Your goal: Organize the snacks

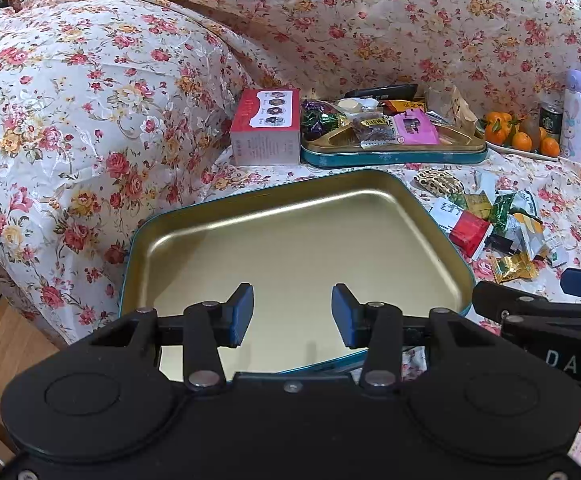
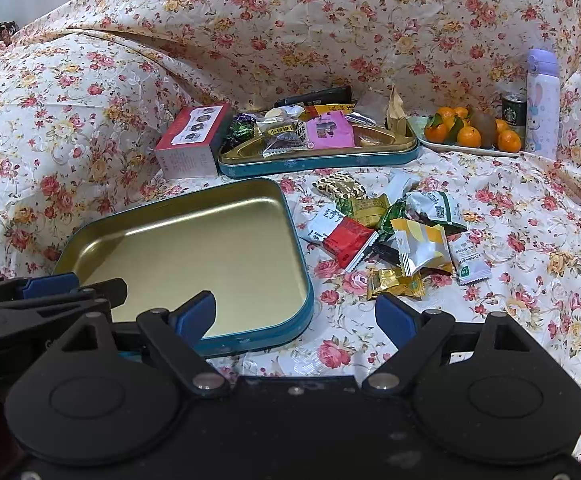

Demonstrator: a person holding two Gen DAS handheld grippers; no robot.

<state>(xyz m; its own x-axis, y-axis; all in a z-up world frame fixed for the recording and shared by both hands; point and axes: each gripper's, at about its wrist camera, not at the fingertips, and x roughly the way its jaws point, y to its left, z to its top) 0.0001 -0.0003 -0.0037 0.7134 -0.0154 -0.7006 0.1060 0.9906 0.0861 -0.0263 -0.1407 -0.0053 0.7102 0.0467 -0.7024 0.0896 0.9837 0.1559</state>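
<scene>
Right wrist view: loose snack pile (image 2: 394, 232) is seen just right of the empty tin (image 2: 194, 248), straight ahead of the gaping right tongs (image 2: 294, 312), nearer than the also-spread left tongs (image 1: 292, 312).

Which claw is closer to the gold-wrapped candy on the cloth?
Right. The right claw hovers open just short of the gold-wrapped candy. The left claw hangs open over the empty tin lid, off to the candy's left.
</scene>
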